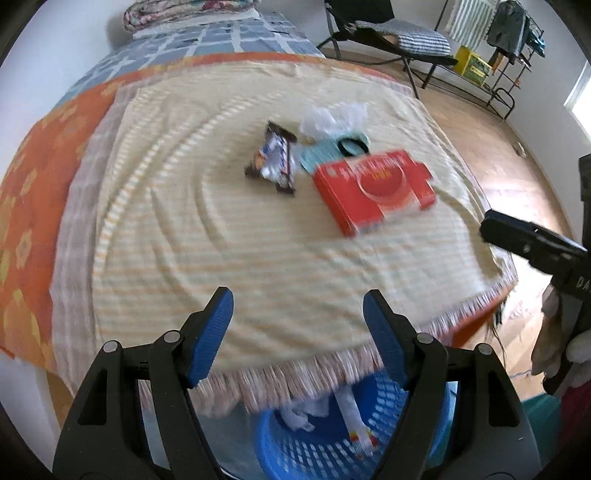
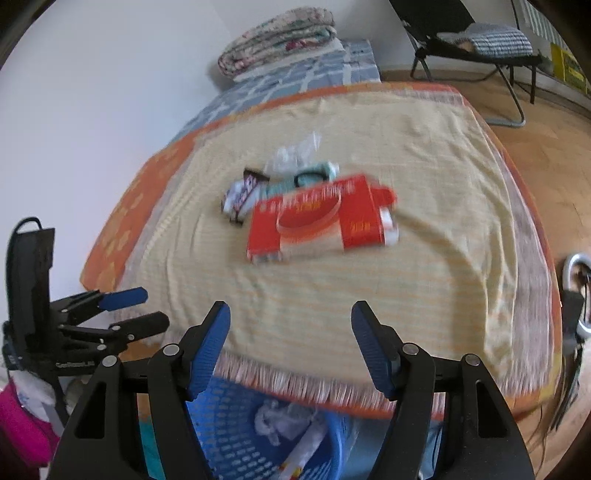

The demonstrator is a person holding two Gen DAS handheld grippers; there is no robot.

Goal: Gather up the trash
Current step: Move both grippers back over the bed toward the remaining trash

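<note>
A flattened red carton (image 1: 373, 190) (image 2: 321, 218), a dark snack wrapper (image 1: 275, 162) (image 2: 243, 195), a teal card with a black ring (image 1: 332, 149) (image 2: 310, 177) and crumpled clear plastic (image 1: 332, 116) (image 2: 295, 155) lie together on the cream fringed blanket (image 1: 221, 240) (image 2: 424, 258). A blue perforated basket (image 1: 314, 439) (image 2: 236, 424) with white wrappers inside stands below the bed's front edge. My left gripper (image 1: 297, 321) is open and empty above that edge; it also shows in the right wrist view (image 2: 140, 308). My right gripper (image 2: 290, 332) is open and empty; its finger (image 1: 524, 240) shows in the left wrist view.
A folded quilt (image 1: 184, 14) (image 2: 277, 40) lies at the bed's far end by the white wall. A black folding chair (image 1: 388, 33) (image 2: 480, 48), a clothes rack (image 1: 513, 44) and a yellow crate (image 1: 472, 64) stand on the wooden floor to the right.
</note>
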